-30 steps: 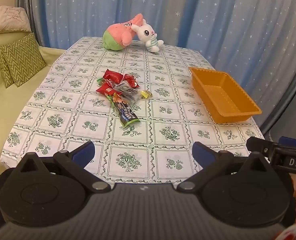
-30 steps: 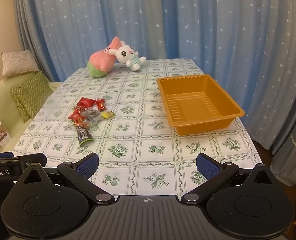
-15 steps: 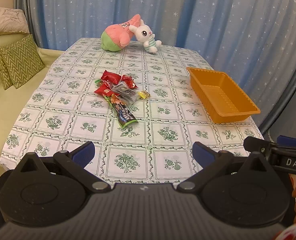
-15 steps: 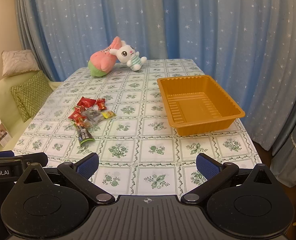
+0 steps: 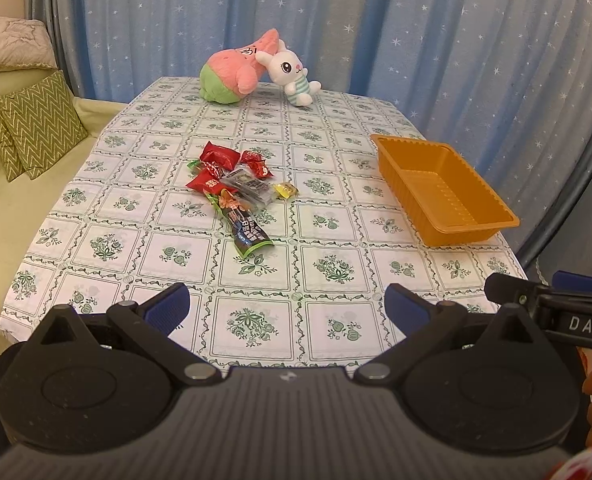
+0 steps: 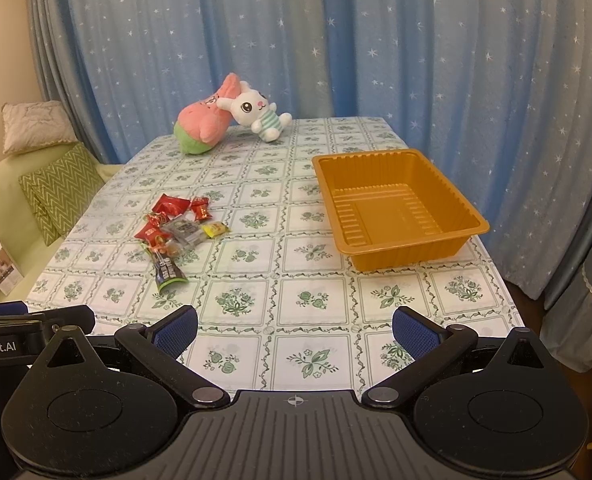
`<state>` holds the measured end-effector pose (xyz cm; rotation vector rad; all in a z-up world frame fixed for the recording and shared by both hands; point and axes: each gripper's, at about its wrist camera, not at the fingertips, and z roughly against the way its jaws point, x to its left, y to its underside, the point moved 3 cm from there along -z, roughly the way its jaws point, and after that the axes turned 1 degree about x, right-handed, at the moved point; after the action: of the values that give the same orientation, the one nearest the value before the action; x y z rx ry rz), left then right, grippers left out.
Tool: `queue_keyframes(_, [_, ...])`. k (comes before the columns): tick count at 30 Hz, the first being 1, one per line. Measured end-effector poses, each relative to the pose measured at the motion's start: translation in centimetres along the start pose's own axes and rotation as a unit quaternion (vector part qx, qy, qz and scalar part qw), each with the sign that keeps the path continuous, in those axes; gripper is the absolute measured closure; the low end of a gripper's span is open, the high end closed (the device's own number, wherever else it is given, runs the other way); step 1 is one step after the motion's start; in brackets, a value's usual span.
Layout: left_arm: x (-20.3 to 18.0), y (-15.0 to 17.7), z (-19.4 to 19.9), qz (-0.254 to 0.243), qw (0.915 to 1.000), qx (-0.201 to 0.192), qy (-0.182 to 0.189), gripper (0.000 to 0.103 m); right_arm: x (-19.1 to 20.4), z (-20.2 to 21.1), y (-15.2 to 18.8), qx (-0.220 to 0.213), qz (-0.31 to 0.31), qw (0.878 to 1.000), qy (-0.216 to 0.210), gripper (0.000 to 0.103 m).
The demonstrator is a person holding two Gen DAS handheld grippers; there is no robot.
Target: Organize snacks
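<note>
Starry blue curtains hang behind the table [image 5: 255, 268]. Left of the empty orange tray [image 6: 400, 216], well apart from it, the snack pile [image 5: 235, 188] lies untouched. Both the left gripper [image 5: 285, 306] and the right gripper [image 6: 293, 326] remain spread wide, holding nothing, barely drifted nearer; sorting hasn't begun.

Snack pile [image 5: 235, 184] mid-table [image 5: 328, 236]; tray [image 5: 440, 188] right of it; plush toys [image 5: 255, 68] behind at far edge.
</note>
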<state>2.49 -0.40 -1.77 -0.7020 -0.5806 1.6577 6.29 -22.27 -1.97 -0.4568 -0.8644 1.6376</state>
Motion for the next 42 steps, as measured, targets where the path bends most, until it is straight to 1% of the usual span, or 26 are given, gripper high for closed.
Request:
queue_keyframes(14, [-0.07,-0.41,-0.11,0.0,1.0,0.0,0.001,0.0,-0.3,-0.13,-0.03,-0.002,-0.002,1.0,0.0,0.0])
queue_keyframes(16, [-0.03,0.06,0.01,0.0,1.0,0.0,0.0,0.0,-0.29,-0.13,-0.04,-0.002,-0.002,1.0,0.0,0.0])
queue_keyframes(42, [-0.25,-0.08,0.03,0.0,1.0,-0.001,0.002,0.0,-0.48,-0.07,0.11,-0.003,-0.005,1.0,0.0,0.0])
